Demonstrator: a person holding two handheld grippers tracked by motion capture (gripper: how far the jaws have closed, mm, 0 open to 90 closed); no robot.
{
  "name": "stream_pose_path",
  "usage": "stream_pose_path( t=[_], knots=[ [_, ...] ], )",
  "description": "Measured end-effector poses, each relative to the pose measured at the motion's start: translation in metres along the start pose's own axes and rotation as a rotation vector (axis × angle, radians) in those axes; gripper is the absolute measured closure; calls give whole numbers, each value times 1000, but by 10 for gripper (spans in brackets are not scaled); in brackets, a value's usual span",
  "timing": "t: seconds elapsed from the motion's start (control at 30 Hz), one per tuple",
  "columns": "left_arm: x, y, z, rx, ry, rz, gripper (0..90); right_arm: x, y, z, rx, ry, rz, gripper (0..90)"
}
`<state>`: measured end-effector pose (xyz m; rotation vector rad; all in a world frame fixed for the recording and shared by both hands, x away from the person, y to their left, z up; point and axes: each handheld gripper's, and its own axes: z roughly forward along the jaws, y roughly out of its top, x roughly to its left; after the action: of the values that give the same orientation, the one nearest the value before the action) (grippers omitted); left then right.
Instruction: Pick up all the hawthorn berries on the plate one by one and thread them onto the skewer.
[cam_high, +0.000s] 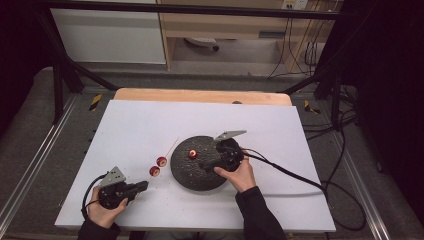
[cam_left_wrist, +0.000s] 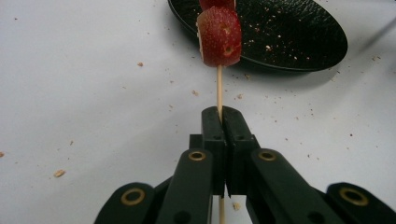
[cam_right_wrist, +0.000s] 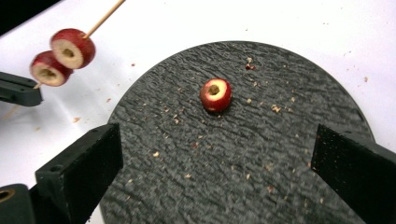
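On black plate (cam_right_wrist: 280, 154), one red fruit slice (cam_right_wrist: 215, 94); no legible writing.

A big white flat tabletop (cam_high: 150, 125) is sitting on a light brown wooden board (cam_high: 200, 95) that is peeking out at the far edge. Grey carpet floor (cam_high: 30, 130) is lying all around. Black metal frame bars (cam_high: 65, 70) are standing at the sides. A white cupboard (cam_high: 107, 35) and a light wooden shelf (cam_high: 225, 25) are standing behind. Black cables (cam_high: 300, 45) are hanging at the back right.
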<state>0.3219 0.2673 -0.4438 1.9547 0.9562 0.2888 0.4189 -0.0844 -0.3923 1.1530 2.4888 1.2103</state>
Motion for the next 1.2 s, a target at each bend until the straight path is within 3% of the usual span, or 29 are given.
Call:
stream_pose_path(
  t=[0.6,1.2],
  knots=[
    [0,0,-1,-4,-3,-4,884,1,38,45,170,-51,-45,74],
    [2,-1,0,-2,-1,-9,884,-1,55,73,244,-85,-32,138]
  ],
)
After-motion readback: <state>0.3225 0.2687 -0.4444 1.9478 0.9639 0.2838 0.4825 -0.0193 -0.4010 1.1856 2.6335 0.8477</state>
